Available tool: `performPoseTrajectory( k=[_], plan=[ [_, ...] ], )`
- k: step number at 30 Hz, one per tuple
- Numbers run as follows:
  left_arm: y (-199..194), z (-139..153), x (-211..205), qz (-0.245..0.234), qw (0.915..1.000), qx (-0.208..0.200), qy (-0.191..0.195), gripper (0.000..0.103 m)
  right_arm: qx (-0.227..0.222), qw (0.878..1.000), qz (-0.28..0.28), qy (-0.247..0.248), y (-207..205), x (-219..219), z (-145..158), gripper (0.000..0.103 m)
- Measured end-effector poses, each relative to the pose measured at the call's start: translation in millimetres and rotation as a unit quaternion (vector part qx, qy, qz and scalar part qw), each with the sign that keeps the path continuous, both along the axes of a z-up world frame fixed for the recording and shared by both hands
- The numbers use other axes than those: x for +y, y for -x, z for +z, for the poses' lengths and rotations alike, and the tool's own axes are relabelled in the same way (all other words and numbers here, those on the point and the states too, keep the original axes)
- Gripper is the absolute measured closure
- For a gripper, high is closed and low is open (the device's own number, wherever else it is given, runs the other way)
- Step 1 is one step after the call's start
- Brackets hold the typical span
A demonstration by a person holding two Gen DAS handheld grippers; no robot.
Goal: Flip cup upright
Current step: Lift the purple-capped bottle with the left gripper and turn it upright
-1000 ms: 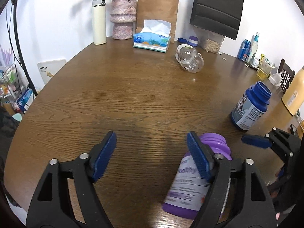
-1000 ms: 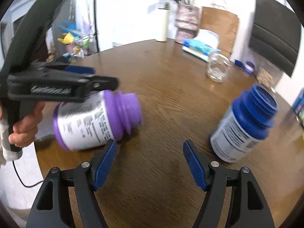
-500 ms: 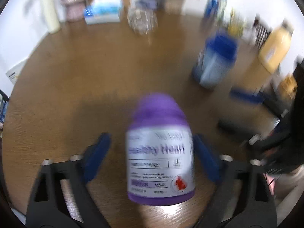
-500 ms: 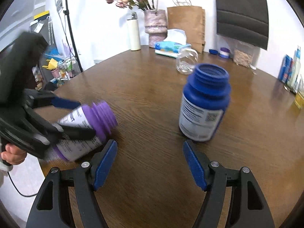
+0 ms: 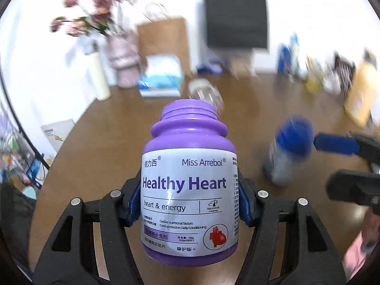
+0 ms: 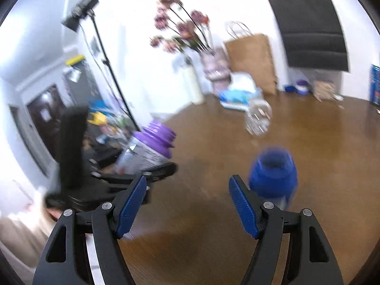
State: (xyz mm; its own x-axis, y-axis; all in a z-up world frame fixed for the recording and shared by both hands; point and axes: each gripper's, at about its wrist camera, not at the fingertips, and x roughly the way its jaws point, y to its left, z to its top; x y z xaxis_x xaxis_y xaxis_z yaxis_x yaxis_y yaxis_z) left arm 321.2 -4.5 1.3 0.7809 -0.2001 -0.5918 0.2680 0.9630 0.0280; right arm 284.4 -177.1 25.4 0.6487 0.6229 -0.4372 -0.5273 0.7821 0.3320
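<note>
My left gripper (image 5: 188, 204) is shut on the purple "Healthy Heart" bottle (image 5: 188, 190), held off the table with its open mouth pointing up and away. In the right wrist view the same bottle (image 6: 147, 152) tilts in the left gripper at the left. The blue bottle (image 6: 273, 178) stands upright on the wooden table (image 6: 320, 166), open mouth up, just beyond my right gripper (image 6: 187, 204), which is open and empty. It also shows, blurred, in the left wrist view (image 5: 288, 152). A clear glass jar (image 6: 257, 116) lies on its side further back.
At the table's far edge stand a flower vase (image 5: 122, 59), a white flask (image 5: 99, 78), a tissue box (image 5: 160, 80), a brown paper bag (image 5: 163, 40) and a black bag (image 5: 236, 14). Small bottles and a yellow container (image 5: 361, 95) crowd the right edge.
My left gripper closed on the purple bottle, lifted it off the table and tipped it from lying toward upright. My right gripper pulled back a little from the blue bottle.
</note>
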Motion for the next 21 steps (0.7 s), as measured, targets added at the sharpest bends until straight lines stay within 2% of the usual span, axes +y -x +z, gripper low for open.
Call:
performPoseTrajectory(
  k=[3, 6, 10, 13, 16, 17, 19, 20, 21],
  plan=[
    [-12.3, 12.7, 2.2, 0.007, 0.9981, -0.034, 0.052, 0.044, -0.001, 0.999, 0.017, -0.030, -26.8, 1.6, 24.0, 0.022],
    [-22.8, 26.4, 1.9, 0.005, 0.9965, -0.067, 0.049, 0.044, 0.014, 0.996, 0.045, -0.069, -57.9, 3.7, 44.5, 0.022],
    [-29.5, 41.9, 6.7, 0.000, 0.9922, -0.119, 0.036, 0.044, 0.038, 0.993, 0.088, -0.076, -98.1, 22.9, 59.5, 0.022],
    [-37.3, 45.8, 6.0, -0.003, 0.9890, -0.145, 0.026, 0.044, 0.082, 0.985, 0.125, -0.086, -135.6, 43.1, 59.7, 0.022],
    [-34.6, 43.1, 5.0, -0.007, 0.9837, -0.180, 0.011, 0.044, 0.142, 0.967, 0.169, -0.124, -163.6, 56.2, 48.7, 0.021],
    [-34.6, 41.6, 4.4, -0.004, 0.9820, -0.188, 0.009, 0.044, 0.162, 0.958, 0.189, -0.142, -175.5, 62.5, 42.7, 0.021],
    [-38.7, 36.7, 6.9, 0.001, 0.9814, -0.191, 0.015, 0.043, 0.172, 0.953, 0.190, -0.162, -186.0, 63.7, 37.1, 0.028],
    [-41.7, 34.4, 9.4, 0.003, 0.9814, -0.190, 0.024, 0.043, 0.171, 0.954, 0.187, -0.161, -188.4, 64.7, 35.9, 0.030],
    [-40.7, 33.1, 10.1, 0.007, 0.9807, -0.193, 0.028, 0.040, 0.166, 0.957, 0.183, -0.152, -189.1, 67.1, 34.8, 0.036]
  ],
)
